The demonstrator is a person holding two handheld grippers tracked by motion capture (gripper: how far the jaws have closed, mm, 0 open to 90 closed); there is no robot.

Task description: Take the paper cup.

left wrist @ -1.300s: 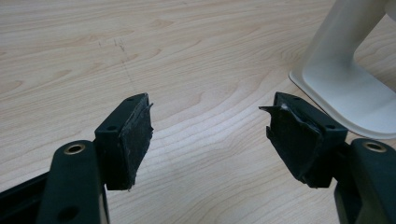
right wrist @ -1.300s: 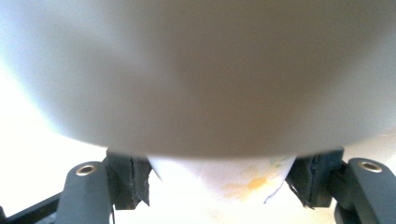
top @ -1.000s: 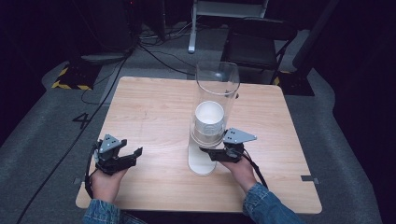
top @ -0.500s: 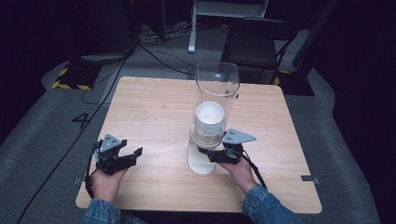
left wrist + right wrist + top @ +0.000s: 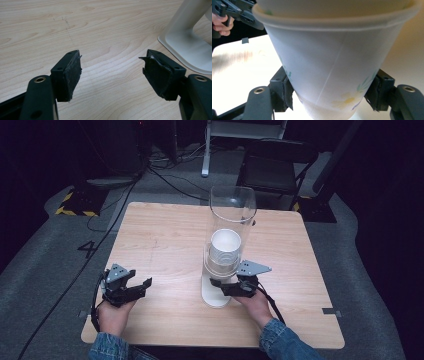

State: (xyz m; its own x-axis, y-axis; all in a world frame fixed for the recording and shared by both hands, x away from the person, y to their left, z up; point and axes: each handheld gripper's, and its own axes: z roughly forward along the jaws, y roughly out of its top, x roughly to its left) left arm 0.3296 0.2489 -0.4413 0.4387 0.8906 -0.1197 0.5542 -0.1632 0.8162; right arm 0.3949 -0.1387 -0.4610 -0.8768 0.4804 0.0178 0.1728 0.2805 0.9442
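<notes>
Under the clear tube (image 5: 232,220), right gripper (image 5: 227,286) jaws clamp the bottom cup (image 5: 332,65).

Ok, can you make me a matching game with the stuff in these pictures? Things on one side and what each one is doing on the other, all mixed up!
Things:
1. left gripper
2. right gripper
3. clear tube
4. table

What each one is doing:
A. stands upright on a white base, with paper cups stacked inside
B. jaws wide apart, with nothing between them
C. light wood, holding everything up
D. jaws on both sides of the bottom paper cup

Right pairs: 1-B, 2-D, 3-A, 4-C
</notes>
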